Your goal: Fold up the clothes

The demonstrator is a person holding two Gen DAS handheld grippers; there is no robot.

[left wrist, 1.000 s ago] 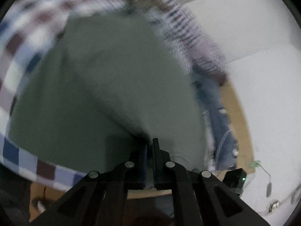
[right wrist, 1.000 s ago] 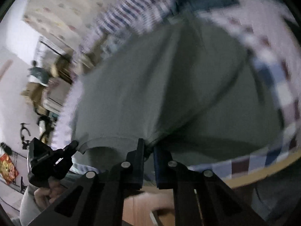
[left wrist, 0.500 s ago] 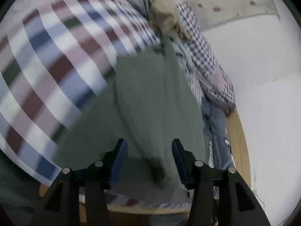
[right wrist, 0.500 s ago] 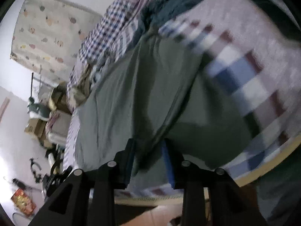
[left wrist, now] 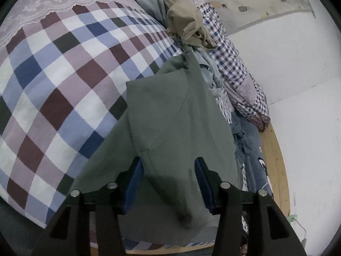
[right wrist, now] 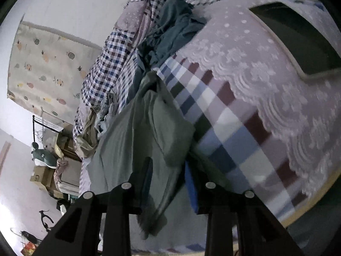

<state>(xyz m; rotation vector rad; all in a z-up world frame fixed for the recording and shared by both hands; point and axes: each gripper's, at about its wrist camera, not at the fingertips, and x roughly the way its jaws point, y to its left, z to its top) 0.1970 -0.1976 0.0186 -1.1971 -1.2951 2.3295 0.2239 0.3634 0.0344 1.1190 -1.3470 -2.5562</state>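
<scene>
A grey-green garment [left wrist: 177,115] lies folded lengthwise on the checked bedspread [left wrist: 53,89], its near end hanging over the bed's edge. My left gripper [left wrist: 168,178] is open above that near end, blue pads apart and nothing between them. In the right wrist view the same garment [right wrist: 145,132] runs away from me along the bed. My right gripper [right wrist: 168,177] is open over its near part, cloth lying between the spread fingers without being pinched.
A pile of other clothes lies at the far side: a khaki piece [left wrist: 187,25], a checked shirt [left wrist: 232,64], jeans [left wrist: 253,149], a teal garment [right wrist: 174,23]. The bed's wooden rim [left wrist: 275,162] borders a white wall. Boxes and clutter [right wrist: 53,166] stand beyond the bed.
Both grippers were shut on the garment's edge a second ago. They have opened and let it go, and the garment now rests on the bed.
</scene>
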